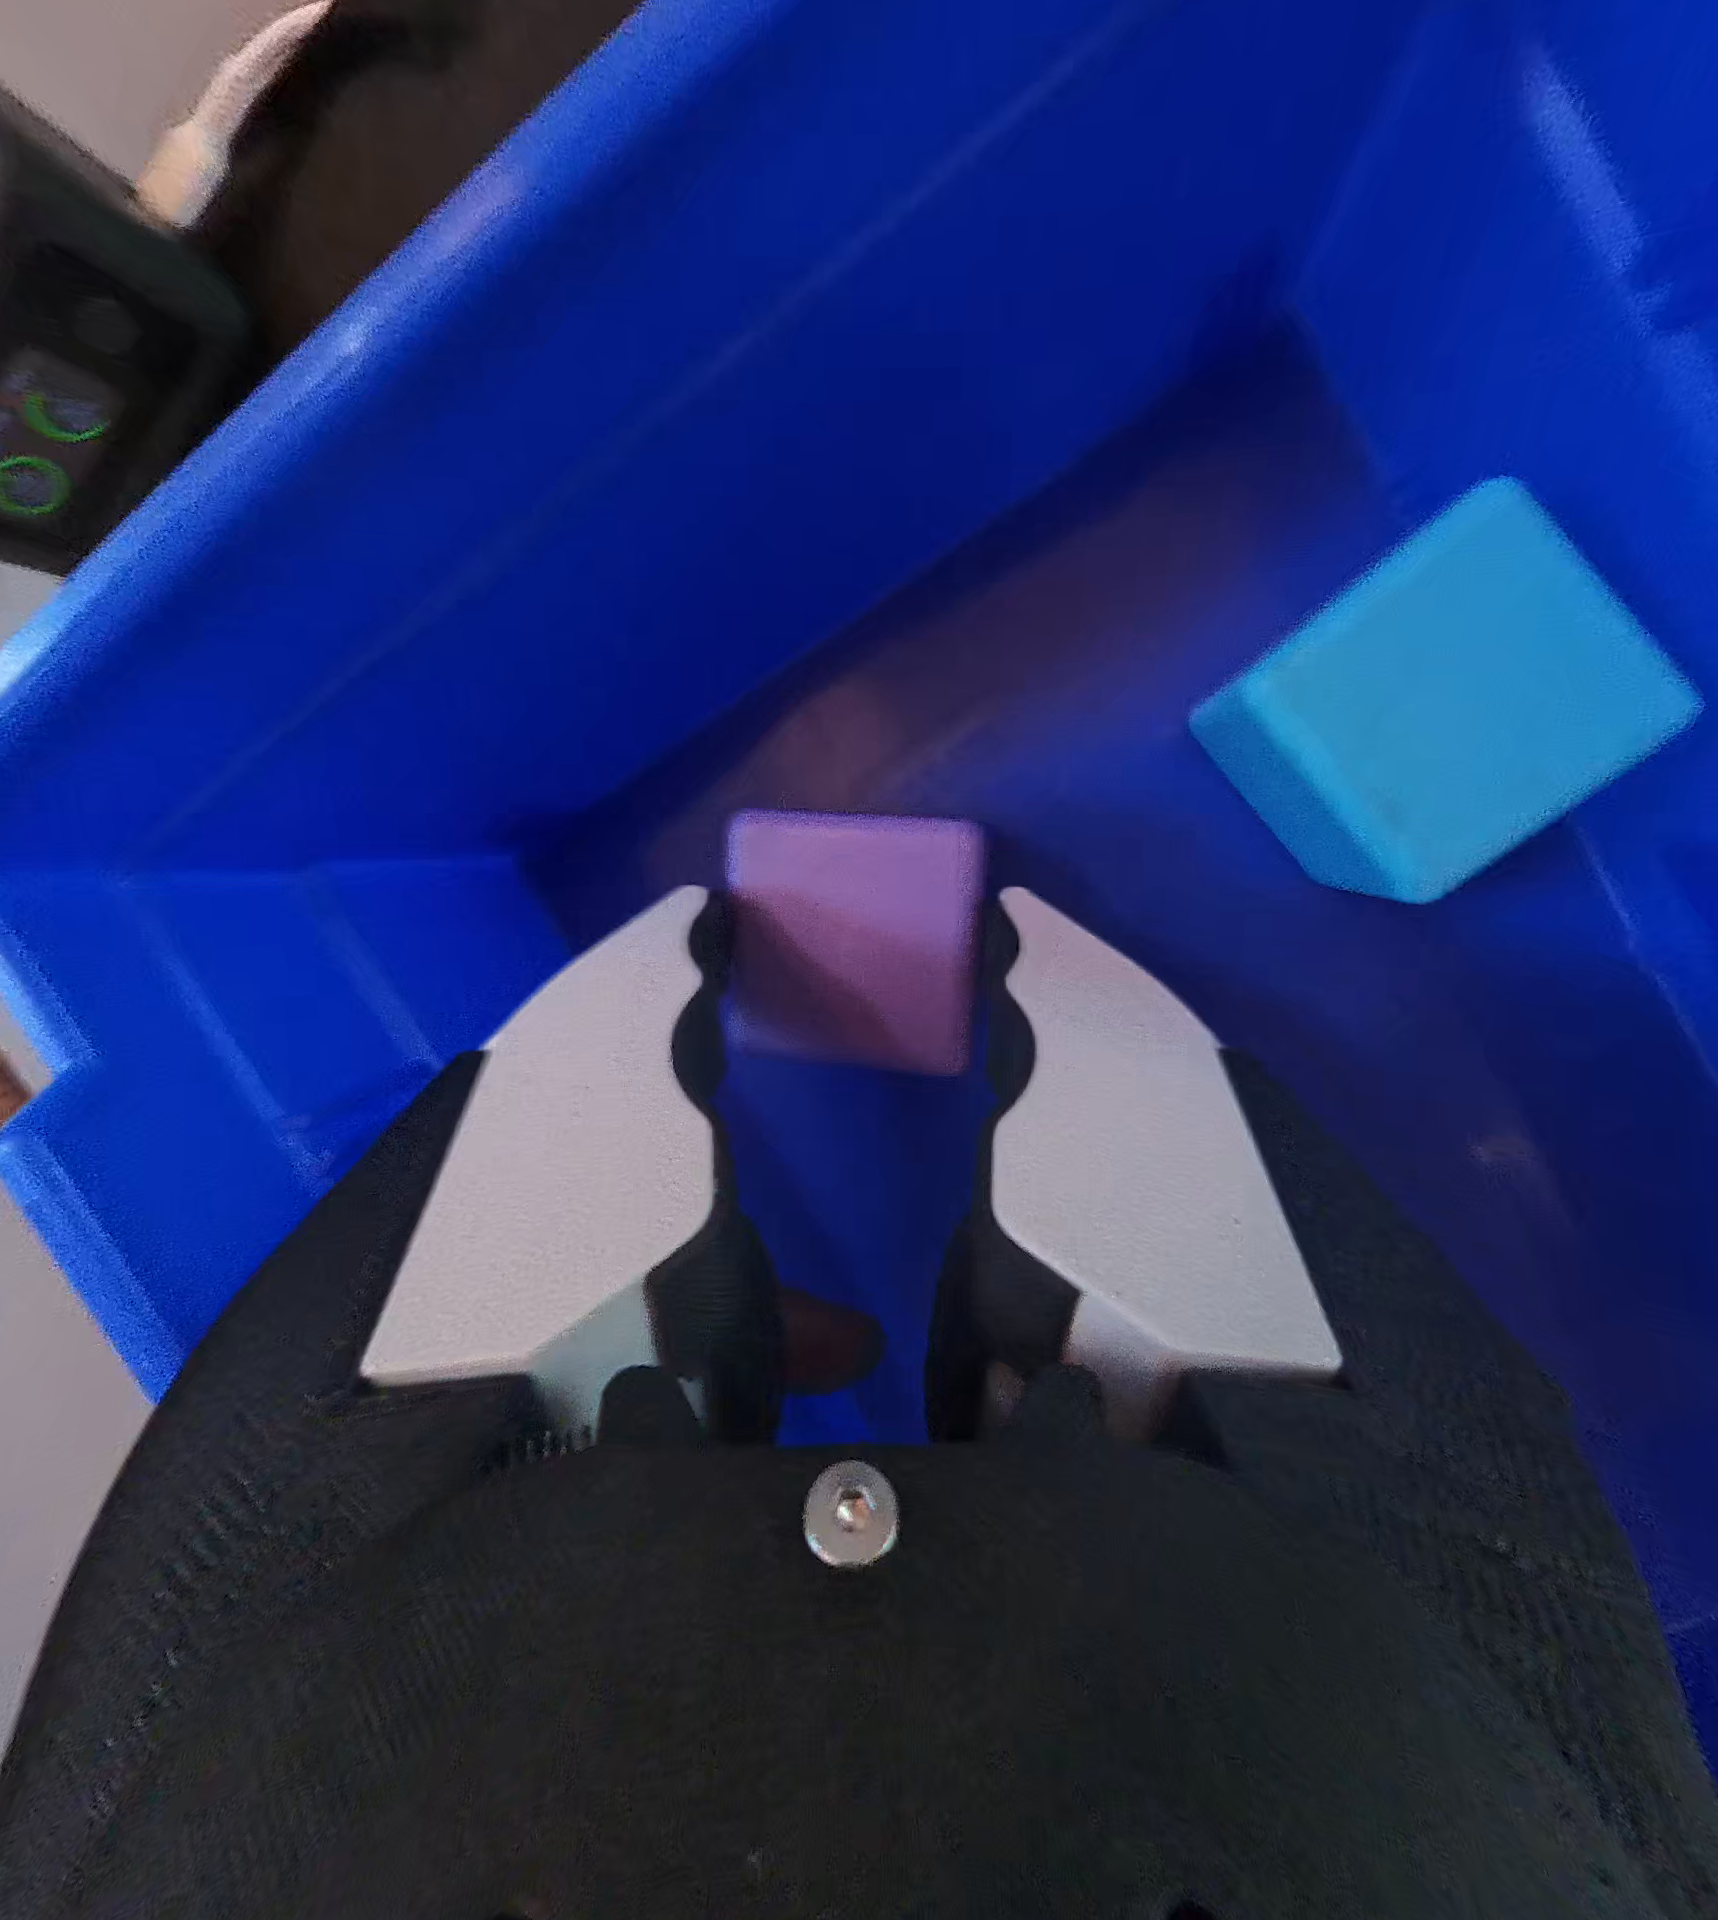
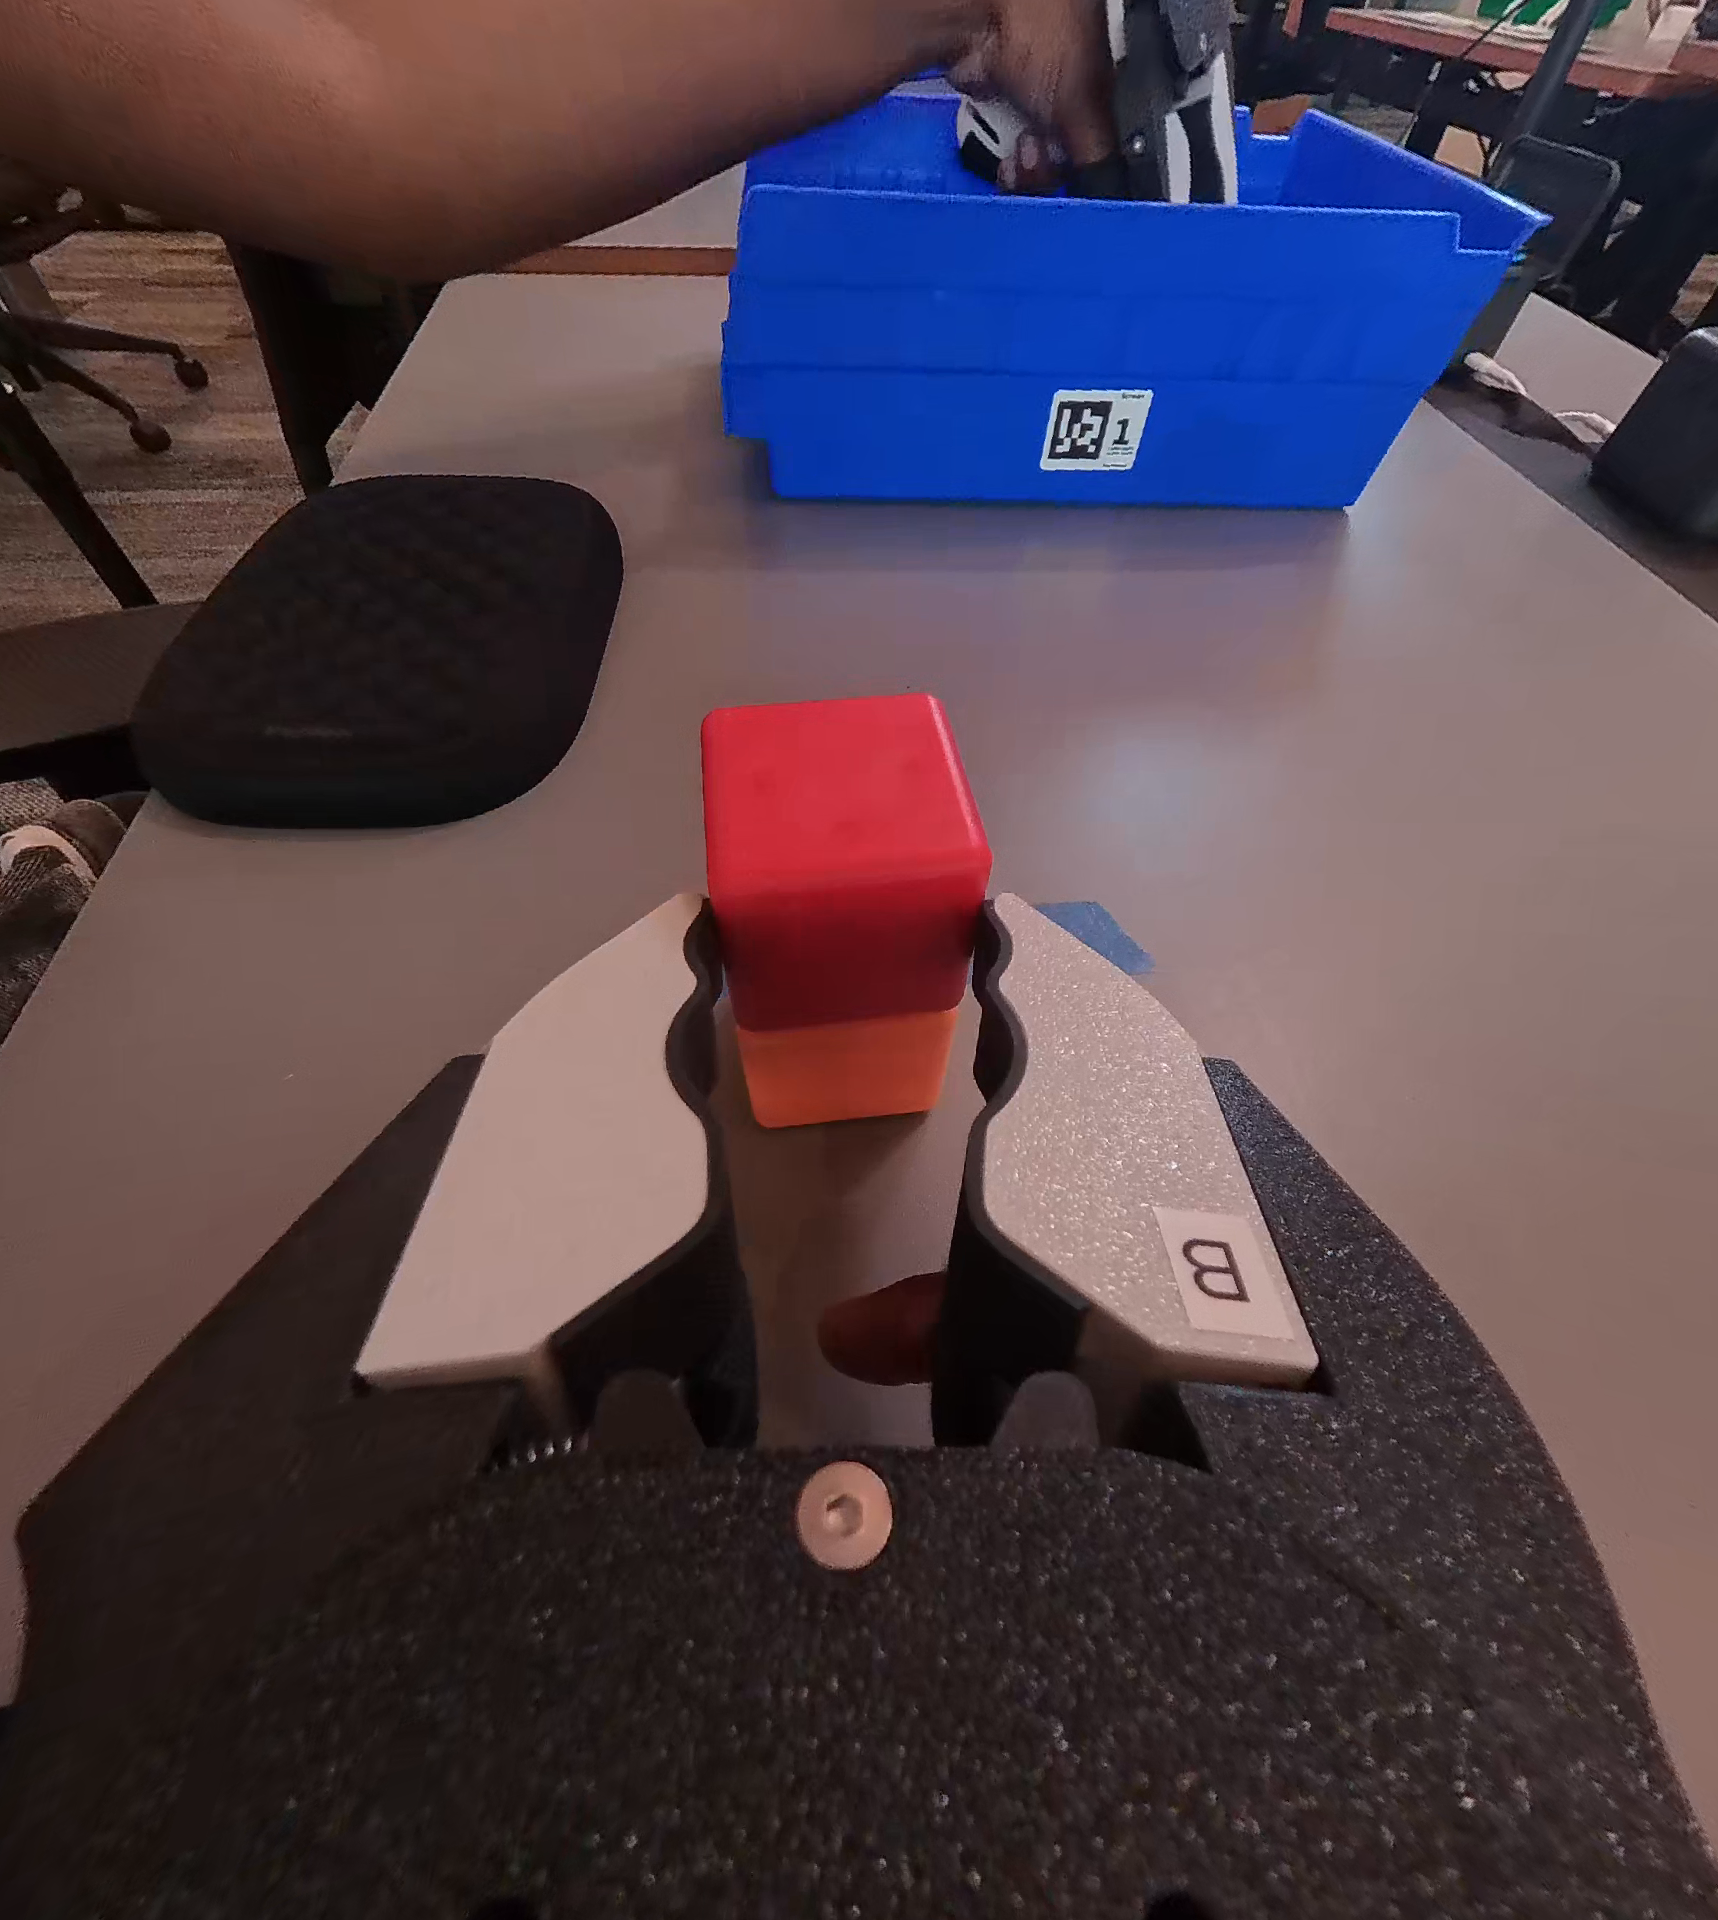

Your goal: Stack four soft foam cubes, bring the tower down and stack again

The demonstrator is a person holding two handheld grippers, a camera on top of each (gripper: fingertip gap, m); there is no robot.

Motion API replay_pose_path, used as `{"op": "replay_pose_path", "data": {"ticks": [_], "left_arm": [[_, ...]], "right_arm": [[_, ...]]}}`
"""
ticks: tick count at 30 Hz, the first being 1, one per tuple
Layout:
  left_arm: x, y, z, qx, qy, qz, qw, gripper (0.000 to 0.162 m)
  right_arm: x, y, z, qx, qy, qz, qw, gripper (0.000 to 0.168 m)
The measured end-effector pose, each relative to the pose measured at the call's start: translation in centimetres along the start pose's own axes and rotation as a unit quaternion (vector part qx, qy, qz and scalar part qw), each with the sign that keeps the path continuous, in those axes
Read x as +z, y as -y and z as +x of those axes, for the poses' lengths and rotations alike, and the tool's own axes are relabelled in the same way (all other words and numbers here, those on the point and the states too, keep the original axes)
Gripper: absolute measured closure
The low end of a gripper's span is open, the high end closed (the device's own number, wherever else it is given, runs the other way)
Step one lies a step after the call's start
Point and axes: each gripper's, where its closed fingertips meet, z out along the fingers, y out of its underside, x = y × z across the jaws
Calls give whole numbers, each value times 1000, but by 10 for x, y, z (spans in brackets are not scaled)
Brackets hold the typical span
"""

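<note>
Your left hand-held gripper (image 1: 853, 925) is inside the blue bin (image 1: 626, 436), fingers closed on the purple cube (image 1: 850, 940), which sits square between them. A light-blue cube (image 1: 1447, 696) lies tilted on the bin floor to its right, apart. Your right hand-held gripper (image 2: 847, 940) clasps the red cube (image 2: 839, 831), upright and flat atop the orange cube (image 2: 844, 1065) on the grey worktop (image 2: 1354, 831). Cubes show no long axis.

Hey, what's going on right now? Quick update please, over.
Left gripper shut on purple cube inside bin. Right gripper shut on red cube, sitting atop orange cube. Nothing blocking.
</note>
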Motion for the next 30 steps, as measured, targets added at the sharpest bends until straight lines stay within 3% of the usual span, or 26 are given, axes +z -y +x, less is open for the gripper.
{"op": "replay_pose_path", "data": {"ticks": [3,5,7,10,13,15,17,20,24,30], "left_arm": [[-19,9,3,-22,15,33,999,115],[-56,33,21,-10,20,127,992,115],[-106,64,64,-1,-20,253,967,115],[-187,102,179,55,-161,443,880,115],[-228,111,295,91,-279,535,792,115],[-231,108,353,93,-343,555,752,116],[-215,106,384,85,-371,554,740,116],[-182,107,400,66,-377,547,745,116],[-165,107,407,42,-369,554,745,116],[-138,104,412,67,-338,535,771,116]], "right_arm": [[0,0,0,-1,-1,0,1000,121],[0,0,0,1,0,1,1000,121],[1,0,0,2,2,1,1000,121],[3,1,-1,2,4,2,1000,121],[3,1,-1,2,4,2,1000,121],[4,1,-1,2,4,3,1000,121],[4,1,-1,0,3,2,1000,121],[4,2,-1,-2,3,2,1000,121],[4,2,-1,0,4,3,1000,121],[4,2,-1,0,6,4,1000,121]]}}
